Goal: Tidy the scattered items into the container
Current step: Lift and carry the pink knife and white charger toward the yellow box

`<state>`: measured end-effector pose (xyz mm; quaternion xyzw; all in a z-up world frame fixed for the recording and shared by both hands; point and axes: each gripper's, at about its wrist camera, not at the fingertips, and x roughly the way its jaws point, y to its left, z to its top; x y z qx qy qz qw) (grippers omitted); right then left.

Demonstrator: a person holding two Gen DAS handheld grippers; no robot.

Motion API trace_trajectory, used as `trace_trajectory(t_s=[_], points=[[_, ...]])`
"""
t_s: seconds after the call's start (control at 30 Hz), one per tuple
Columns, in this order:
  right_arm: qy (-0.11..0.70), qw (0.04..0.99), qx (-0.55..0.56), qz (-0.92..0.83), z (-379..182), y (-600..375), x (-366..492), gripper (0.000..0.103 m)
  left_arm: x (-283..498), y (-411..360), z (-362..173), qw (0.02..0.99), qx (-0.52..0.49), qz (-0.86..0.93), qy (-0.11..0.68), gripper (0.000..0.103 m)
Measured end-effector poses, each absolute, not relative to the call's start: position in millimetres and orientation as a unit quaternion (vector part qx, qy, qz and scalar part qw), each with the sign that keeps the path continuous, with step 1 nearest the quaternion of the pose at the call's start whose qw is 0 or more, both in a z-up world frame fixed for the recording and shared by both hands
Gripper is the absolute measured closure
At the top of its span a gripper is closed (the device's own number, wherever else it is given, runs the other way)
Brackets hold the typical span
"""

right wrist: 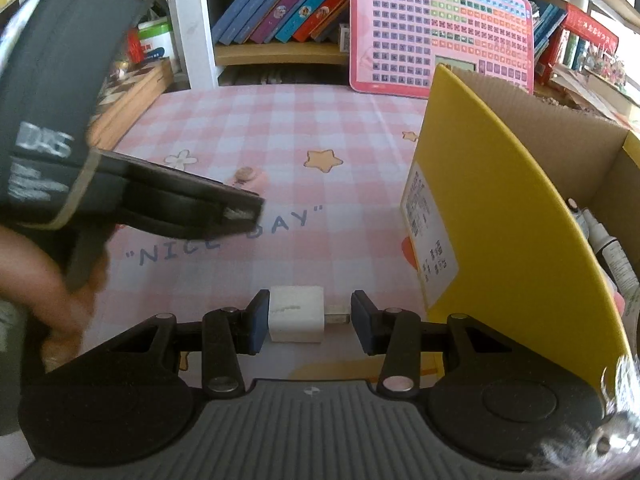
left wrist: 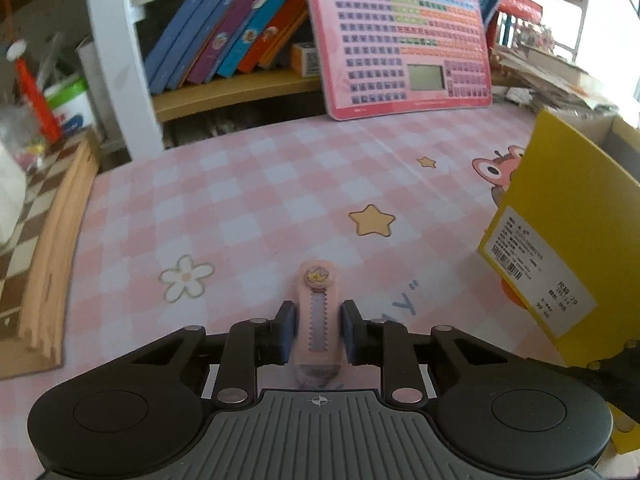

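My left gripper [left wrist: 318, 312] is shut on a pink utility knife [left wrist: 316, 280] with a toothed slider and a star badge at its far tip; it lies low over the pink checked tablecloth [left wrist: 240, 200]. My right gripper [right wrist: 311, 316] is shut on a white charger plug [right wrist: 296, 314]: one pad is on its body, the other at its metal prong. The yellow cardboard box [right wrist: 500, 200] stands open just right of it, with a white bottle [right wrist: 612, 248] inside. The right wrist view shows the left gripper [right wrist: 240, 208] at the left, with the knife's tip [right wrist: 250, 176] poking out beyond it.
A pink toy keyboard panel [left wrist: 404, 36] leans against the bookshelf [left wrist: 240, 92] at the back. A wooden chessboard case [left wrist: 40, 240] lies along the cloth's left edge. The yellow box [left wrist: 560, 220] fills the right side. A person's hand [right wrist: 40, 280] holds the left tool.
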<state>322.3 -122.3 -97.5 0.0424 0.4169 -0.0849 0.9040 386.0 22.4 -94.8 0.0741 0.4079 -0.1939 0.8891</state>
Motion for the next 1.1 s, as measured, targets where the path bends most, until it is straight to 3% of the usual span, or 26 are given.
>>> trace_trajectory(t_s=[0.43,1.1], points=[[0.416,0.908,0.043,-0.029,-83.7,-117.6,315.0,0.062,336.9,94.6,-62.0,0.9,-0.028,-0.153,0.408,0.08],[0.404,0.914,0.027,0.015,-49.9,-107.2,231.2,0.062,223.6,120.3,-27.0,0.913,-0.048,-0.15,0.378,0.08]])
